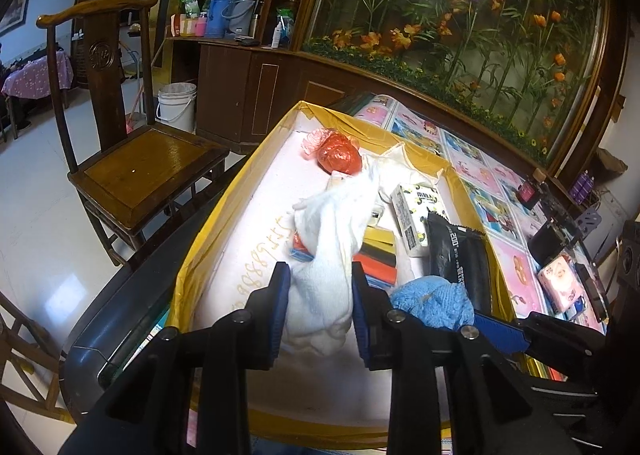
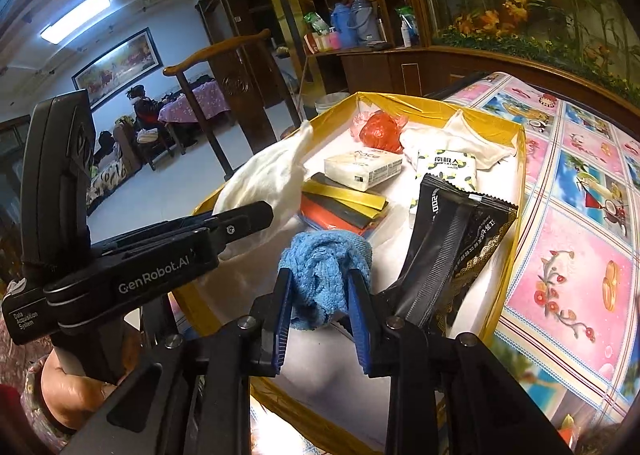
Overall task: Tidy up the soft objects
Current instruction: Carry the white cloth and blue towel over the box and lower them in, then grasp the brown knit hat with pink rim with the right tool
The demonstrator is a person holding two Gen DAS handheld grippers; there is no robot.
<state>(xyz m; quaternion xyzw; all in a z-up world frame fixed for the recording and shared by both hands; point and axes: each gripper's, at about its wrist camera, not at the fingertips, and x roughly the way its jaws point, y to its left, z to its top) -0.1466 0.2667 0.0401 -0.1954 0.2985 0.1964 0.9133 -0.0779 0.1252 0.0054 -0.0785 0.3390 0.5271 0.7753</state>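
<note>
L hand-held gripper [image 1: 320, 279] pinches white cloth [image 1: 324, 231] over gold-edged box [image 1: 208, 239]; R hand-held gripper [image 2: 320, 287] grips blue cloth [image 2: 320, 259].

White cloth [image 1: 328, 255], sky-blue knit cloth [image 2: 324, 267], gold-rimmed box [image 1: 224, 215] (pale inside), cartoon-tiled pink tablecloth [image 2: 568, 255].

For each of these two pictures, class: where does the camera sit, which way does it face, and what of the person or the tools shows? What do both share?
Left wrist: sits on the left gripper, facing down into the yellow box; its fingers flank a white cloth.
Right wrist: sits on the right gripper, facing the same box; its fingers flank a blue cloth; a hand shows.
Shared: box, both cloths, black packet, chair.
</note>
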